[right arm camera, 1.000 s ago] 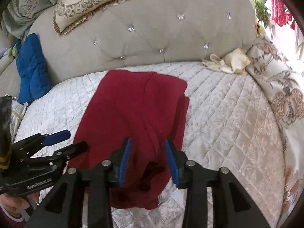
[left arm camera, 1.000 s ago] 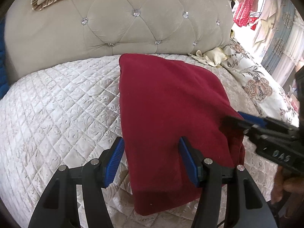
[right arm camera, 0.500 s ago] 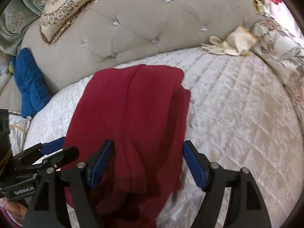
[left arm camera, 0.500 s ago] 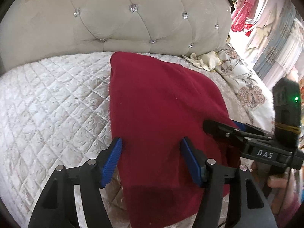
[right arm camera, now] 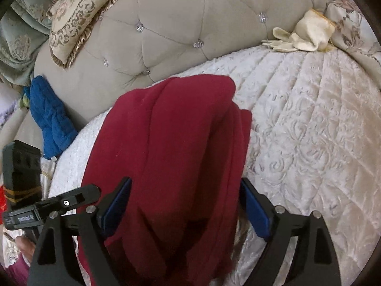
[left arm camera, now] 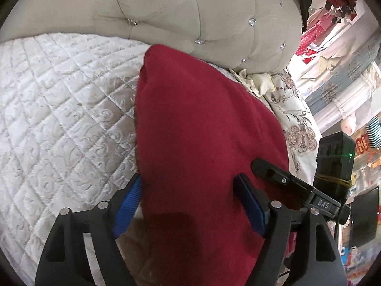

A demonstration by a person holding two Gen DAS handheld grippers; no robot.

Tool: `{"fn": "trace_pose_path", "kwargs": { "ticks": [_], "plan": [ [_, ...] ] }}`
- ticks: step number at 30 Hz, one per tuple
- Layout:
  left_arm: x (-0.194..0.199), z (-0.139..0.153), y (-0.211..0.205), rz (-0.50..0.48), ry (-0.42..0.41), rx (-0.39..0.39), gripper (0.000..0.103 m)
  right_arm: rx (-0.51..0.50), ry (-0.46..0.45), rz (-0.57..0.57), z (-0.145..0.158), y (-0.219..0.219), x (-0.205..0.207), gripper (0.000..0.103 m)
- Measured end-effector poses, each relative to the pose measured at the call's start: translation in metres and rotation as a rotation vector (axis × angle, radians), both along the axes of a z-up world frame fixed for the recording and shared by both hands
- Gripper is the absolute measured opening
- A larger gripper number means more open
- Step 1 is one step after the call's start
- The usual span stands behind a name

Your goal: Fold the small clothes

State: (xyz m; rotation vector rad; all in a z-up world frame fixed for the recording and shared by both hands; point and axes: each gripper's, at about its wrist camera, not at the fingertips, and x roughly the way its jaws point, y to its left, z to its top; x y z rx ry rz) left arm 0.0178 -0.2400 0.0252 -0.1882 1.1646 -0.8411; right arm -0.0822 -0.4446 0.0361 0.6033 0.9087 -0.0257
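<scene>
A dark red garment (left arm camera: 197, 131) lies folded lengthwise on the white quilted bed cover (left arm camera: 59, 109); it also shows in the right wrist view (right arm camera: 176, 138). My left gripper (left arm camera: 190, 202) is open, its blue pads straddling the near left part of the garment. My right gripper (right arm camera: 185, 207) is open wide, its pads either side of the garment's near right part. The right gripper shows in the left wrist view (left arm camera: 281, 181) beside the cloth. The left gripper shows in the right wrist view (right arm camera: 62, 202).
A beige tufted headboard (right arm camera: 190, 23) stands behind the bed. A patterned cushion (right arm camera: 78, 9) and a blue cloth (right arm camera: 50, 116) sit at the left. A cream glove (right arm camera: 300, 35) and a floral quilt (left arm camera: 293, 124) lie at the right.
Both grippers have moved forward and lower over the garment's near end. The right gripper has opened wider, from a narrow gap to spanning the folded cloth.
</scene>
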Motion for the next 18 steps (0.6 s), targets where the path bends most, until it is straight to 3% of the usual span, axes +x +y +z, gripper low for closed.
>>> {"fn": "trace_pose_path", "kwargs": {
  "ticks": [4, 9, 11, 13, 15, 18],
  "plan": [
    [0.005, -0.011, -0.006, 0.000, 0.056, -0.016, 0.063, -0.009, -0.016, 0.007, -0.002, 0.003, 0.002, 0.093],
    [0.000, -0.011, -0.013, -0.003, 0.039, -0.013, 0.062, -0.024, -0.024, 0.006, 0.000, 0.006, 0.002, 0.091],
    [-0.003, -0.009, -0.014, -0.014, 0.017, -0.011, 0.056, -0.041, -0.028, 0.000, 0.001, 0.007, 0.000, 0.084],
    [-0.003, -0.007, -0.015, -0.018, 0.009, -0.016, 0.048, -0.049, -0.053, 0.001, 0.005, 0.009, -0.001, 0.067],
    [-0.004, -0.003, -0.008, -0.022, 0.004, -0.030, 0.036, -0.079, -0.064, 0.011, 0.012, 0.013, -0.003, 0.057],
    [-0.012, 0.012, 0.000, -0.036, -0.019, -0.032, 0.028, -0.083, -0.081, 0.023, 0.028, 0.022, -0.007, 0.049]
  ]
}}
